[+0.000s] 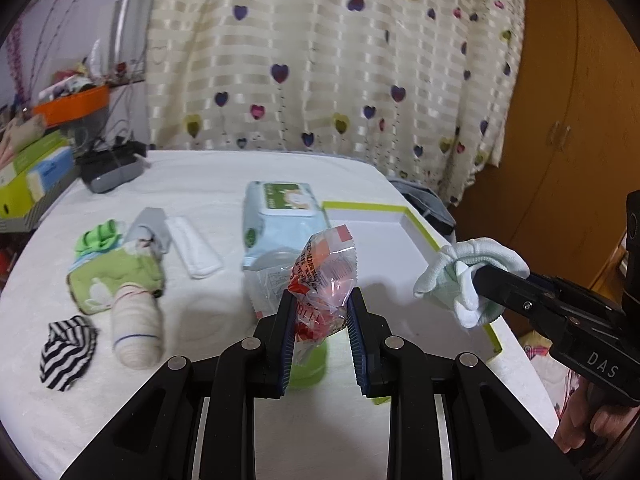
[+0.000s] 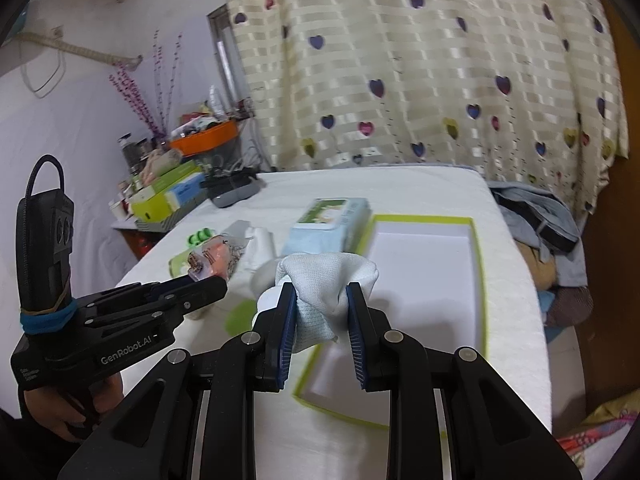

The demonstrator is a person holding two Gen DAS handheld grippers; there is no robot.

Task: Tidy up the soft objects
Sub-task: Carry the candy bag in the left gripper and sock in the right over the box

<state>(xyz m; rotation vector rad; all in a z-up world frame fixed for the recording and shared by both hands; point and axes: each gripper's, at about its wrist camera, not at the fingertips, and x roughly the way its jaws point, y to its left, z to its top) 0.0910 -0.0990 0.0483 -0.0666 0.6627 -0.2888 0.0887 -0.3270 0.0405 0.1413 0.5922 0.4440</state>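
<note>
Sock (image 2: 328, 280) pinched in right tongs (image 2: 322, 308), angled down over box (image 2: 478, 248).

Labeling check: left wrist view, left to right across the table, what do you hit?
striped sock → beige rolled sock → white pad → snack packet in left gripper → pale sock in right gripper
</note>
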